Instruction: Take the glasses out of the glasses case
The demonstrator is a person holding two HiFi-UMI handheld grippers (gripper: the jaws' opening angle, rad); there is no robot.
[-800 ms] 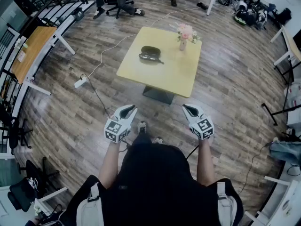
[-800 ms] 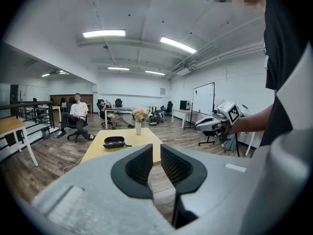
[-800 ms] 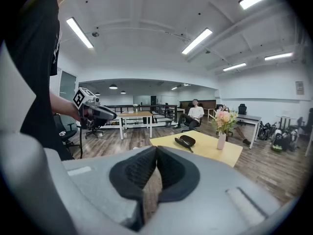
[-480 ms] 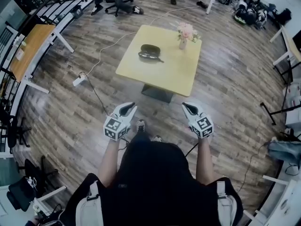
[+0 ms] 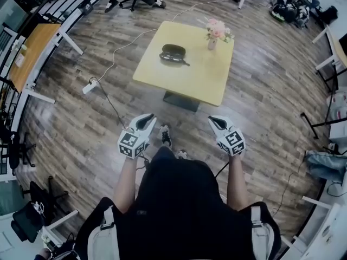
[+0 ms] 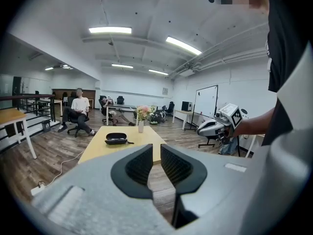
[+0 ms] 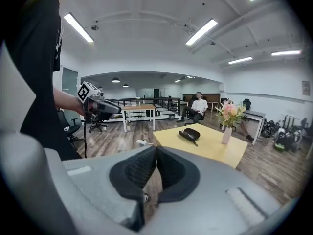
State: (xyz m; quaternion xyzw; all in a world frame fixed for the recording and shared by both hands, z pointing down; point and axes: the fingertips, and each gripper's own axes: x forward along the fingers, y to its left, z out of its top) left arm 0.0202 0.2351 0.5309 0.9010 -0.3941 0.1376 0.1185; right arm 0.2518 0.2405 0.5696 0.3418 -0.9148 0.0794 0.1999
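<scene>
- The left gripper (image 5: pixel 146 118) is held in the air in front of the person, over the wooden floor (image 5: pixel 87 129). Its jaws stand a little apart, with a narrow gap and nothing in it.
- The right gripper (image 5: pixel 216 122) is at the same height on the right. Its jaws are clenched, the tips touching, and it holds nothing.
- Both grippers are well apart from the yellow bench (image 5: pixel 190 83), which stands farther away.
- The black glasses case (image 5: pixel 173 51) lies on the far left part of the bench. I cannot tell if it is open, and the glasses cannot be made out.
- A vase with pink flowers (image 5: pixel 213 36) stands on the far right part of the bench, apart from the case.
</scene>
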